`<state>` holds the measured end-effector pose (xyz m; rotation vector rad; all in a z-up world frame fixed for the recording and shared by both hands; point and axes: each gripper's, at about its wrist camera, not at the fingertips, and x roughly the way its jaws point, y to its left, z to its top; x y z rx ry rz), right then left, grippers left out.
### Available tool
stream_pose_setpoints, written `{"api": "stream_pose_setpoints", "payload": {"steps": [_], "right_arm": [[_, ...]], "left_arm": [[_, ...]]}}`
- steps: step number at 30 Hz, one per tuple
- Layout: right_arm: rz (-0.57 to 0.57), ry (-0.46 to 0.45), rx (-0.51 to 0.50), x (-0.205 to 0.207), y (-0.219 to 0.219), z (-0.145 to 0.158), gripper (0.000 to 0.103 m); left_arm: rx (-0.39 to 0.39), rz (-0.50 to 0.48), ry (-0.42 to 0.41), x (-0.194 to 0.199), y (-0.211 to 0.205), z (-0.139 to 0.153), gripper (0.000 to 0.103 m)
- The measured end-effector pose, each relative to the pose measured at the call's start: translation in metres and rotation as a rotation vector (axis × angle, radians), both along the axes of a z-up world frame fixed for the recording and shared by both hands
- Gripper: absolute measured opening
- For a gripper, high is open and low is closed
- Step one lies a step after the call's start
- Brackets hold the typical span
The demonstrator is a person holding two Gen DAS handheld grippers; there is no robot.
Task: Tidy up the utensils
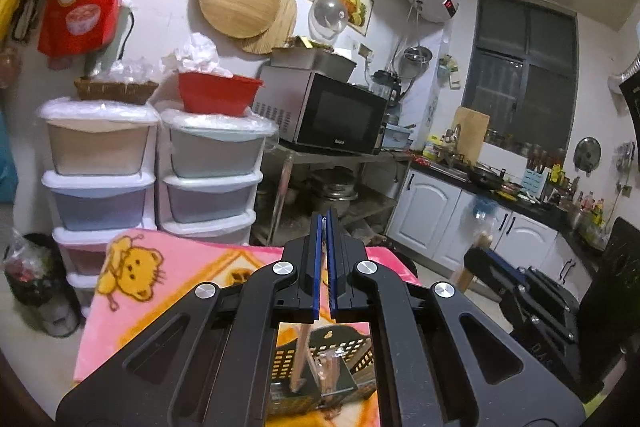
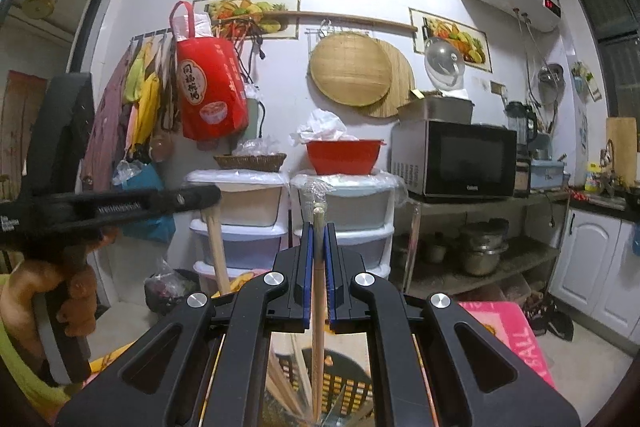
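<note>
The black right gripper (image 2: 318,227), left of the black microwave (image 2: 454,159), clamps a wrapped wooden chopstick (image 2: 318,267); the black left gripper (image 1: 326,223) clamps another wooden stick (image 2: 216,247). The red bag's (image 2: 210,91) writing is unreadable.

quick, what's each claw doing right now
Left claw: closed on a wooden stick.
Right claw: closed on wrapped chopsticks.

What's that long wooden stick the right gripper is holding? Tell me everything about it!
The stick is a thin, pale, round rod that looks like wood, maybe a chopstick in a clear plastic sleeve that crinkles at its top. It stands about upright, pinched between the blue pads of the shut right gripper. Its top pokes above the fingertips; its lower part runs down below them toward a dark slotted basket.
</note>
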<state>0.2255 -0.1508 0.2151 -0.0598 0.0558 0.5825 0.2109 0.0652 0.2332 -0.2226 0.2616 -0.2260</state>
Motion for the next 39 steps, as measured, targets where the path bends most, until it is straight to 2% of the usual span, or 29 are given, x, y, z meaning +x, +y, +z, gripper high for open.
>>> {"api": "stream_pose_setpoints", "payload": {"steps": [5,17,24,39], "right_arm": [[0.009,-0.021,-0.018,0.013,0.01,-0.008,0.006],[0.008,0.046,-0.019,0.043,0.024,-0.046,0.006],[-0.008,0.065,-0.046,0.052,0.03,-0.066,0.006],[-0.038,0.166,-0.063,0.052,0.021,-0.098,0.006]], "left_arm": [[-0.013,0.002,0.023,0.01,-0.002,-0.015,0.001],[-0.021,-0.001,0.06,0.023,-0.01,-0.052,0.001],[-0.028,-0.009,0.098,0.032,-0.011,-0.07,0.001],[-0.03,-0.023,0.183,0.037,-0.011,-0.105,0.001]]}}
